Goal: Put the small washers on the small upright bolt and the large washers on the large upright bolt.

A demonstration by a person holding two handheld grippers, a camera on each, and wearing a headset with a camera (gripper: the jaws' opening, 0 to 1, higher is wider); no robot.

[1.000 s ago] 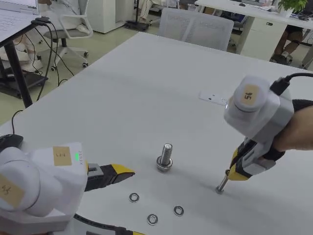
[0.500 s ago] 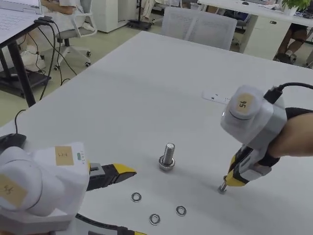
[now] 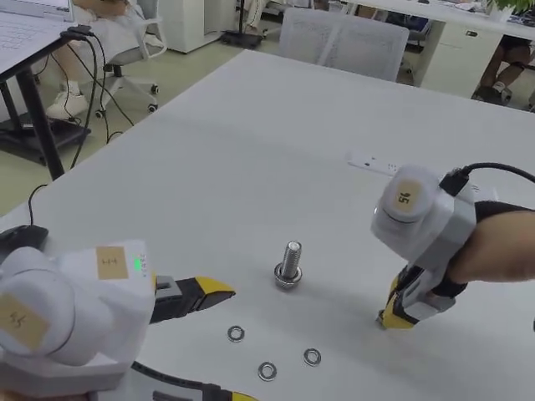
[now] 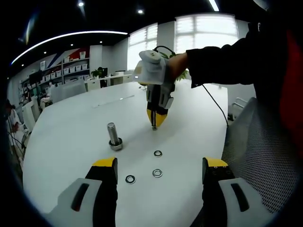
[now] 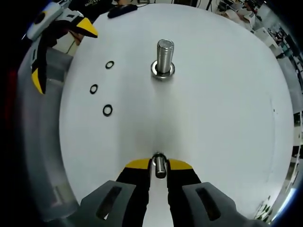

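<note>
The large bolt (image 3: 289,266) (image 4: 113,136) (image 5: 164,56) stands upright mid-table with a washer at its base. Three small washers (image 3: 267,370) (image 4: 157,173) (image 5: 93,88) lie flat on the white table (image 3: 251,150) in front of it. My right gripper (image 3: 389,317) (image 5: 160,165) (image 4: 155,120) points down at the table, to the right of the large bolt. It is shut on the small bolt (image 5: 160,166) (image 4: 153,125), which stands on the table. My left gripper (image 3: 224,344) (image 4: 161,163) is open, its jaws either side of the washers, just short of them.
A white strip (image 3: 372,163) lies further back on the table. A grey chair (image 3: 343,42) stands at the far edge. A dark mouse (image 3: 21,238) sits by the table's left edge, beyond which is a desk with hanging cables (image 3: 84,83).
My right gripper has come down with the small bolt, so the bolt's lower end no longer sticks out below the jaws in the head view. The left gripper has stayed put.
</note>
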